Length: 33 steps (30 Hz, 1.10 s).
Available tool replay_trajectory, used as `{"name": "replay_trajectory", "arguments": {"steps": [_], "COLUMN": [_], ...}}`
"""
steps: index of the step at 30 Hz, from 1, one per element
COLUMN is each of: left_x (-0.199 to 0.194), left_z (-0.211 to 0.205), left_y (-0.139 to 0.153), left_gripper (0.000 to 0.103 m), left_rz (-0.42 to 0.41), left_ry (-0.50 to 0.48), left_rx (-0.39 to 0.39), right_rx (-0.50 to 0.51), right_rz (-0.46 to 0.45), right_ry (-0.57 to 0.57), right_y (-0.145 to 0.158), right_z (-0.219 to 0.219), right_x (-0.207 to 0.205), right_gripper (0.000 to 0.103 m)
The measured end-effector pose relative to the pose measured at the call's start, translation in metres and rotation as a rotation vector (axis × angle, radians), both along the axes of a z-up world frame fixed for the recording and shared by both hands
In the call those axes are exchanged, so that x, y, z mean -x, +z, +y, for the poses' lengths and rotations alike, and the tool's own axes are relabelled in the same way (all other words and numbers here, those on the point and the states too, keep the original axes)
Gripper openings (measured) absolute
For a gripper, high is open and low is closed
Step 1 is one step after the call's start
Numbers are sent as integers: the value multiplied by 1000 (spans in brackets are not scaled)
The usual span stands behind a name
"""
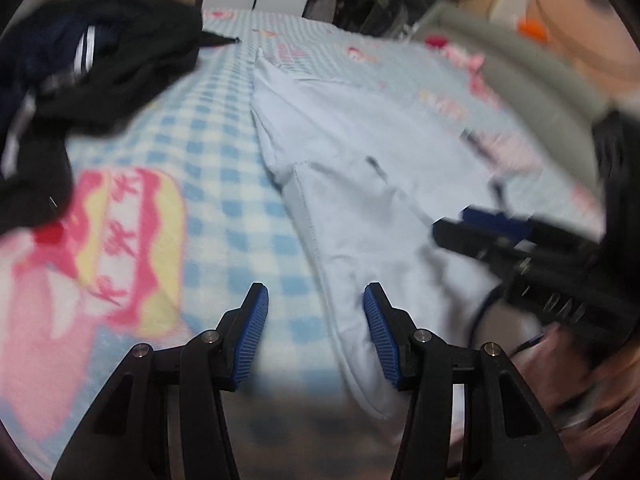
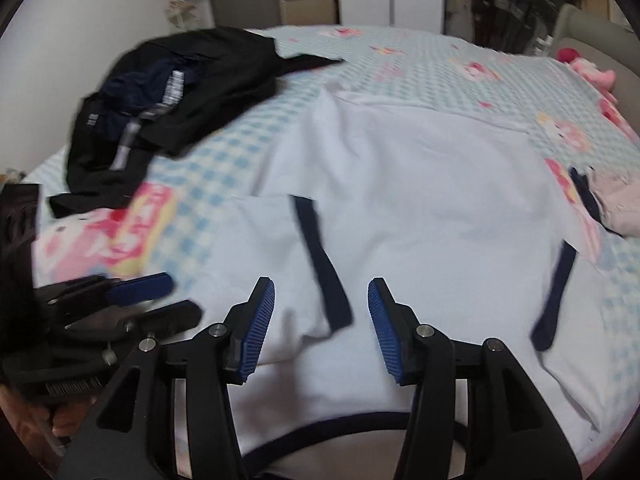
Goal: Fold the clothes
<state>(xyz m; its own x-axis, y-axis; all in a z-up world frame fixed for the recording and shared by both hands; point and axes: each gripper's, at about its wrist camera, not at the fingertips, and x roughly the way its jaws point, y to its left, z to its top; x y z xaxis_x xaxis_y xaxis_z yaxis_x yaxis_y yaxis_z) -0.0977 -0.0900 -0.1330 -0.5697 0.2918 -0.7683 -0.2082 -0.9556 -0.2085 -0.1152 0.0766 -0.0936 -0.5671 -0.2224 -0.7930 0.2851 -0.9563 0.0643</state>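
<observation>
A white T-shirt (image 2: 420,208) with navy trim lies spread flat on the checked bed cover, one sleeve folded inward with its navy cuff (image 2: 322,264) across the body. My right gripper (image 2: 321,304) hovers open above the shirt near its collar edge. In the left wrist view the same shirt (image 1: 352,184) runs away from me, and my left gripper (image 1: 316,304) is open over its left edge, holding nothing. The right gripper (image 1: 480,232) shows at the right of that view; the left gripper (image 2: 132,292) shows at the lower left of the right wrist view.
A heap of black and navy clothes (image 2: 168,104) lies at the back left of the bed. A small pinkish garment (image 2: 612,200) sits at the right. The blue checked blanket (image 1: 224,184) with pink cartoon prints covers the bed. A grey headboard (image 1: 532,80) curves at the right.
</observation>
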Motion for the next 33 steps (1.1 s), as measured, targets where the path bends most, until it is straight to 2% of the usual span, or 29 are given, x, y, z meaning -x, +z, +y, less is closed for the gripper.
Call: {"name": "replay_trajectory", "arguments": {"steps": [3,5,9,11,16,19,20,22,25,26,27,29,31,33], "left_x": [0,-4,-10,-14,-8,8,12,16,17,19,23,34,45,55], "left_z": [-3,-9,-15,-19,-13,0,0,-8,-28,-34,-34,-30,-25,-21], "left_y": [-6,-8,-4,5,19,0,-5,-8,12,18,19,13,7,2], "left_gripper": [54,54,54,54,52,55,55,55,55,55,55,55,55,55], "left_rz": [-46,-57,-52,-10,80,-7,-36,-67,-11,10,8,-21,-49,-78], "left_ry": [-10,-20,-1,42,74,88,96,118,172,186,196,209,222,236], "left_rx": [44,55,73,66,-16,73,79,36,-102,-141,-149,-132,-115,-97], "right_rx": [25,0,59,68,112,44,12,-24,46,52,57,19,-11,1], "right_rz": [-74,-67,-34,-16,-11,-35,-54,-76,-29,3,35,57,41,6], "right_ry": [7,14,-101,-140,-15,76,86,67,47,57,67,75,83,94], "right_y": [-22,-32,-19,-10,1,-11,-19,-30,-13,-5,2,7,3,-4], "right_z": [4,6,26,36,23,-7,-14,-11,0,-1,-3,-14,-26,-34], "right_x": [6,4,3,4,2,6,9,15,17,18,18,25,36,47], "right_gripper": [52,52,52,52,52,52,52,49,52,57,62,62,62,62]}}
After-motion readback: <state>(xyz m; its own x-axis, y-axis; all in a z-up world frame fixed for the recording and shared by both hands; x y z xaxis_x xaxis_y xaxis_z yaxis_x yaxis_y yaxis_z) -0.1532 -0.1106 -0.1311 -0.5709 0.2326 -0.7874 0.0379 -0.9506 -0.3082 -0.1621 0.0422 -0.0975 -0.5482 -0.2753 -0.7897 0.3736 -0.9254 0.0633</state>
